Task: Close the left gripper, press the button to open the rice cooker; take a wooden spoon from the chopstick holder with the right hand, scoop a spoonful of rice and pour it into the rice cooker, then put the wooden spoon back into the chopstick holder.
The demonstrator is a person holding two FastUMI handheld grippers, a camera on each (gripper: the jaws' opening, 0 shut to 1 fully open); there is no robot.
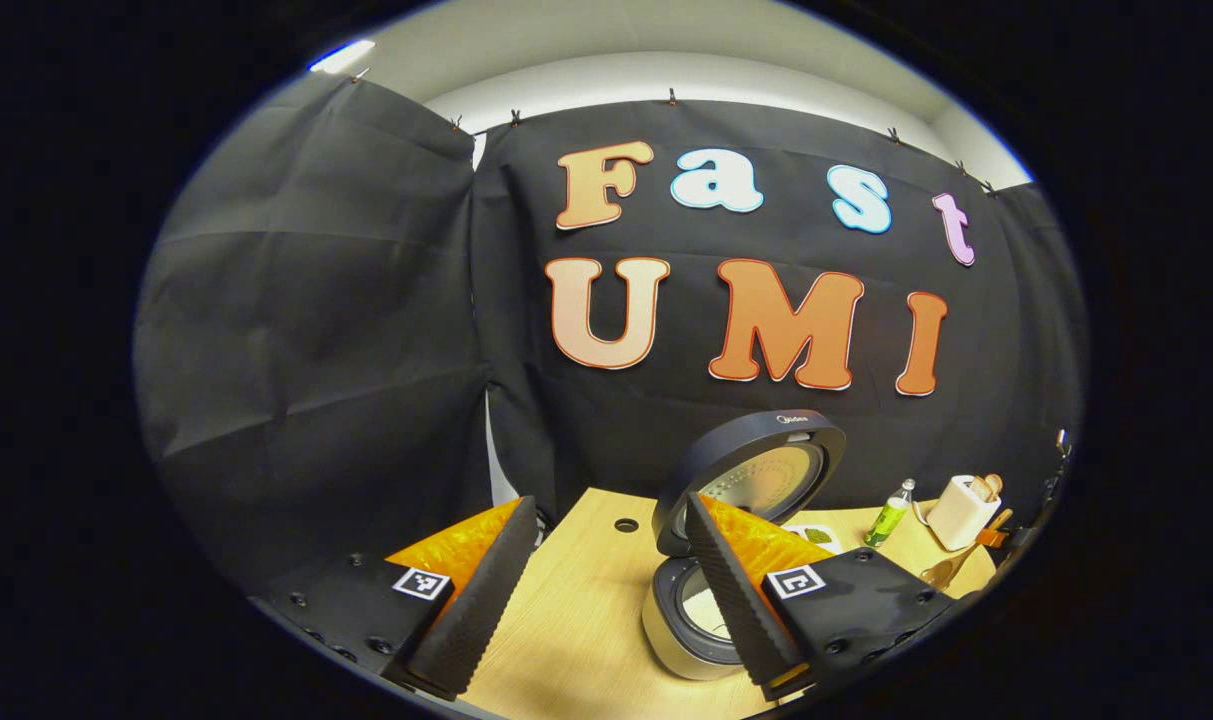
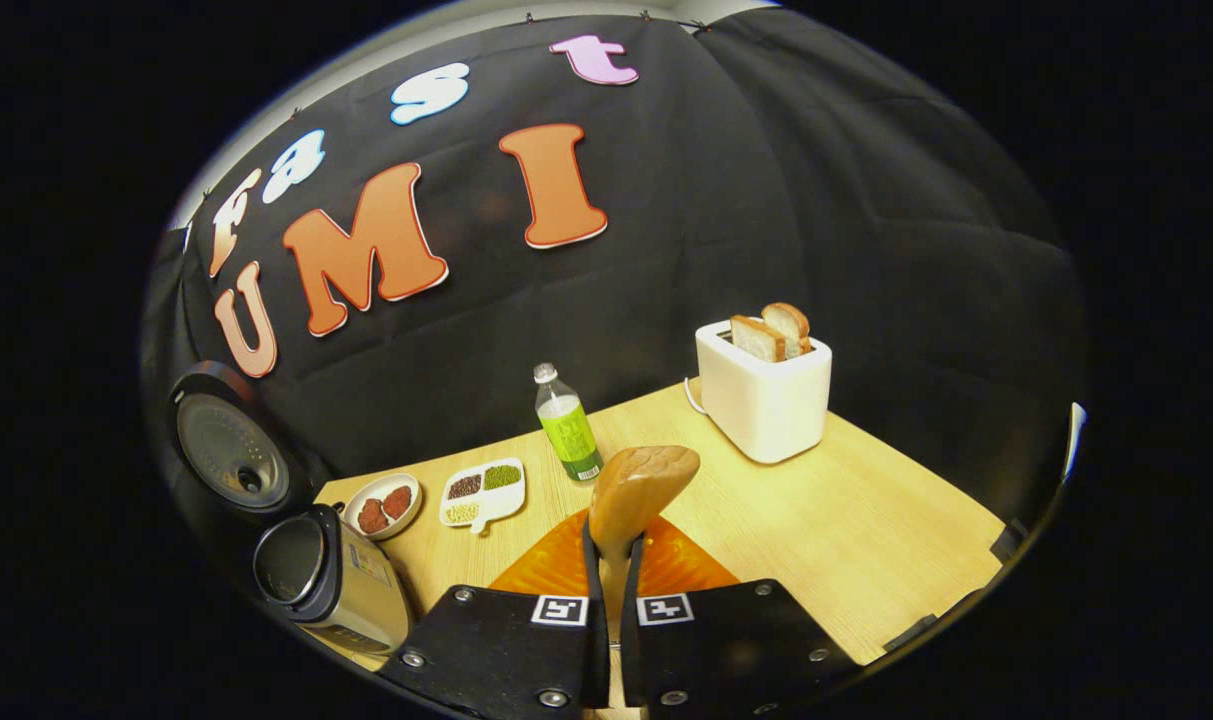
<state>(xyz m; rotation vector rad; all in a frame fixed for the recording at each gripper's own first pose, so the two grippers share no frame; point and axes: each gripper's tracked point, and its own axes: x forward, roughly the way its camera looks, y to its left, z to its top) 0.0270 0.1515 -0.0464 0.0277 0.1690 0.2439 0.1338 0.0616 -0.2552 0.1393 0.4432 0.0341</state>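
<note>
The rice cooker (image 1: 681,640) stands on the wooden table with its round lid (image 1: 756,470) raised, and something white lies in the pot. My left gripper (image 1: 608,510) is open, its right finger (image 1: 731,590) in front of the cooker's body, not touching it. My right gripper (image 2: 613,548) is shut on the handle of a wooden spoon (image 2: 644,482), whose bowl sticks up above the fingertips over the table. In the right gripper view the cooker (image 2: 331,585) sits at the lower left with its lid (image 2: 231,450) open.
A white toaster (image 2: 766,395) with two bread slices stands at the back right. A green bottle (image 2: 569,425), a divided dish of grains (image 2: 484,492) and a small plate (image 2: 383,505) sit mid-table. The table edge (image 2: 951,590) runs close on the right.
</note>
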